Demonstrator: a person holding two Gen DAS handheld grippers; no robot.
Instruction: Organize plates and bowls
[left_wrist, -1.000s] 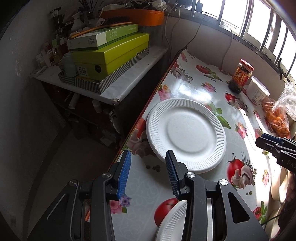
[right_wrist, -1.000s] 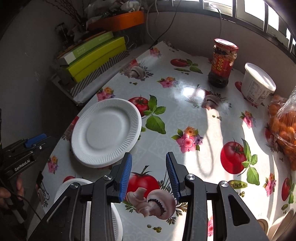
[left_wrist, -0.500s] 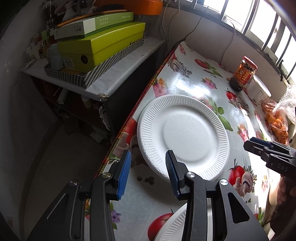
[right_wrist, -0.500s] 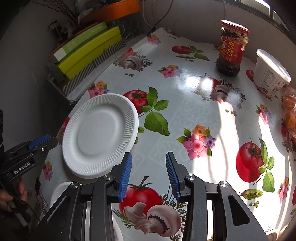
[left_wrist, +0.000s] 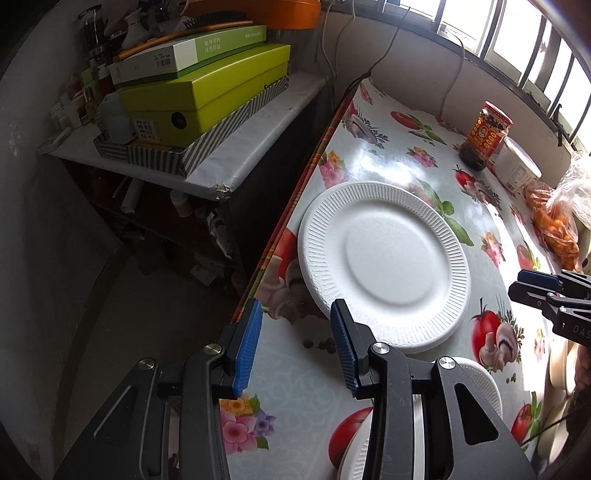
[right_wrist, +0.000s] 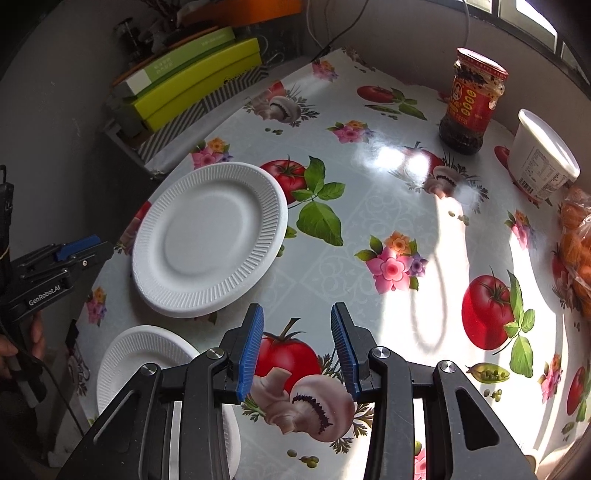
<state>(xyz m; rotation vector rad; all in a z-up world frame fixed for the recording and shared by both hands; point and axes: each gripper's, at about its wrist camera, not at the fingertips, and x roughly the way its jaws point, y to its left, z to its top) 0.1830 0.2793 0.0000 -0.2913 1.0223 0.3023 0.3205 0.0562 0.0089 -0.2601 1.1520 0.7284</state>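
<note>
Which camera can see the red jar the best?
The right wrist view: the red jar stands big and close, so its lid, label and dark contents show clearly. In the left wrist view the same jar is far off and small, near the window.

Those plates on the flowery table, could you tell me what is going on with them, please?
A person holds a tool in each hand, both open and empty. The left tool hovers at the near rim of the large white plate by the table's edge. The right tool hangs over bare tablecloth. A smaller white plate lies nearer, untouched.
</note>
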